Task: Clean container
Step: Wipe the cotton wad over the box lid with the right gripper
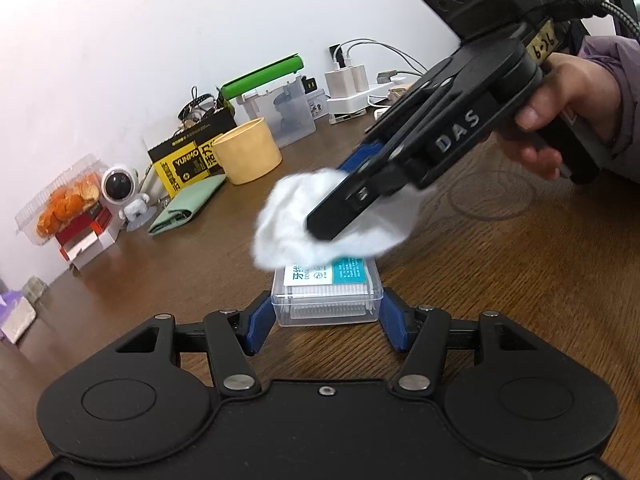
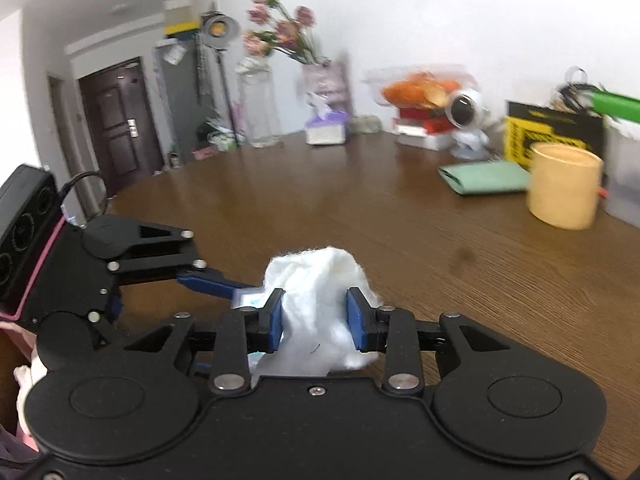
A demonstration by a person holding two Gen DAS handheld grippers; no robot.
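A small clear plastic container (image 1: 326, 300) with a white and teal label lies on the brown table. My left gripper (image 1: 325, 322) is shut on it, one blue finger on each side. My right gripper (image 2: 316, 316) is shut on a white cotton wad (image 2: 320, 292). In the left wrist view the right gripper (image 1: 336, 216) presses the wad (image 1: 288, 228) down over the container's far end. In the right wrist view only a corner of the container (image 2: 251, 299) shows under the wad, with the left gripper (image 2: 208, 286) at the left.
Along the wall stand a yellow cup (image 1: 246, 150), a yellow-black box (image 1: 188, 160), a green cloth (image 1: 186, 206), an astronaut figure (image 1: 122, 192), an orange-filled clear box (image 1: 66, 200) and a power strip (image 1: 356, 96). A vase and tissue box (image 2: 325, 128) stand at the table's far end.
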